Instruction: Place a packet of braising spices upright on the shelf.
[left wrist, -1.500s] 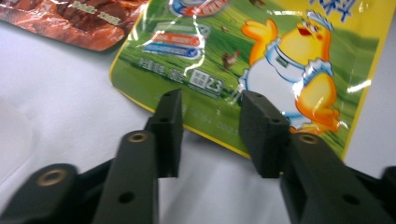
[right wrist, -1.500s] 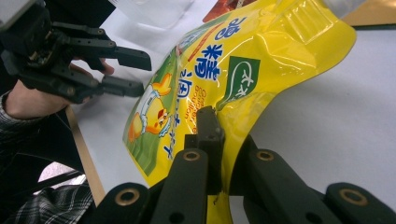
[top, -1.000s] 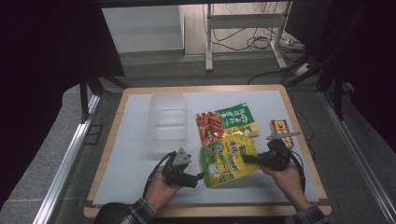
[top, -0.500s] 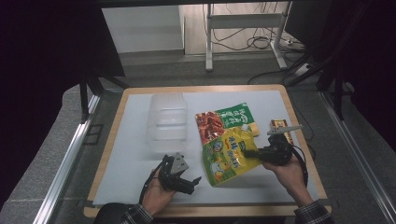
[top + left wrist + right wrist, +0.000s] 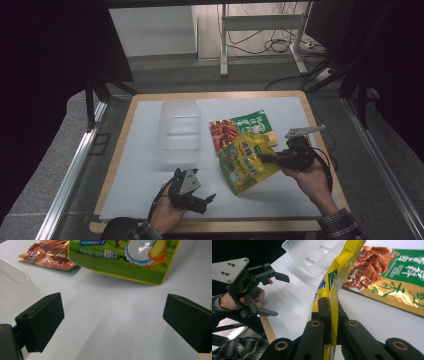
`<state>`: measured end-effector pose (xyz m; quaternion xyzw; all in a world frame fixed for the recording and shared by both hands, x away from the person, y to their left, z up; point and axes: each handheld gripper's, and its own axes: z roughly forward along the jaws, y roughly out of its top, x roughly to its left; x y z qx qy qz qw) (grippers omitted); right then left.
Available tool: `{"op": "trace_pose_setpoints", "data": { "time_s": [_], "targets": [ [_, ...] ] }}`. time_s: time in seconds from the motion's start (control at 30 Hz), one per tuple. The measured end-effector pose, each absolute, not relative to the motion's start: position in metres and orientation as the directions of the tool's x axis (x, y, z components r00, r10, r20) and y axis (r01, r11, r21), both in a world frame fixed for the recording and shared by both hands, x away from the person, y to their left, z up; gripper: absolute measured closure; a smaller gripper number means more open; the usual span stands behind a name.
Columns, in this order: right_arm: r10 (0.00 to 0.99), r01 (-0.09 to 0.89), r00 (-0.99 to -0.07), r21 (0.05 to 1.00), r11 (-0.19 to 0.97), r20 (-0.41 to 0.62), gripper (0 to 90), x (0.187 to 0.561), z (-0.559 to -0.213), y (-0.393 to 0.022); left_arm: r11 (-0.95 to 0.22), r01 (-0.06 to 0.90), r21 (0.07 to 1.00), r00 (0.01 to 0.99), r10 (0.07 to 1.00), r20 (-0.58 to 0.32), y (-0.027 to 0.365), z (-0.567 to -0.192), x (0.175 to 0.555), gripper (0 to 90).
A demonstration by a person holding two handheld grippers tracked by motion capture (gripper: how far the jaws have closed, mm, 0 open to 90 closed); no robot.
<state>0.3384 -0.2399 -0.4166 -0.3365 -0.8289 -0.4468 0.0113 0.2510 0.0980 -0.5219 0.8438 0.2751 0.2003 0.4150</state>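
Note:
A yellow-green snack pouch (image 5: pixel 245 165) hangs tilted just above the white table, its right edge pinched in my right gripper (image 5: pixel 265 159), which is shut on it. In the right gripper view the jaws clamp the yellow-green pouch (image 5: pixel 337 277) edge-on at my right gripper (image 5: pixel 329 315). My left gripper (image 5: pixel 207 202) sits near the front edge, to the lower left of the pouch and apart from it. Its jaws have just been opening and now stand wide with nothing between them. In the left gripper view, my left gripper (image 5: pixel 112 322) faces the yellow-green pouch (image 5: pixel 120 257).
A green and red snack pouch (image 5: pixel 242 129) lies flat behind the yellow one. A clear plastic container (image 5: pixel 179 131) stands to its left, mid-table. The white mat (image 5: pixel 145 180) rests on a wooden board (image 5: pixel 117 150) with metal rails on both sides.
The left gripper has drawn back from the yellow-green pouch's left edge toward the table's front. The right gripper has risen, lifting the pouch by its right edge.

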Motion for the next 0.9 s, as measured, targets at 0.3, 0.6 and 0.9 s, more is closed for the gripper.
{"op": "trace_pose_setpoints", "data": {
  "time_s": [0.3,0.6,0.9],
  "targets": [
    [0.544,0.531,-0.793,0.750,0.394,0.275,89.2,0.340,-0.401,-0.236,-0.496,0.297,0.816,0.769,0.630,0.103,0.102,-0.522,0.250,2.6],
    [0.553,0.489,-0.806,0.763,0.423,0.210,89.3,0.344,-0.387,-0.231,-0.500,0.292,0.816,0.772,0.626,0.108,0.103,-0.522,0.249,2.3],
    [0.551,0.456,-0.817,0.777,0.434,0.171,89.3,0.351,-0.375,-0.227,-0.504,0.291,0.813,0.771,0.627,0.112,0.103,-0.523,0.249,1.8]
  ]
}}
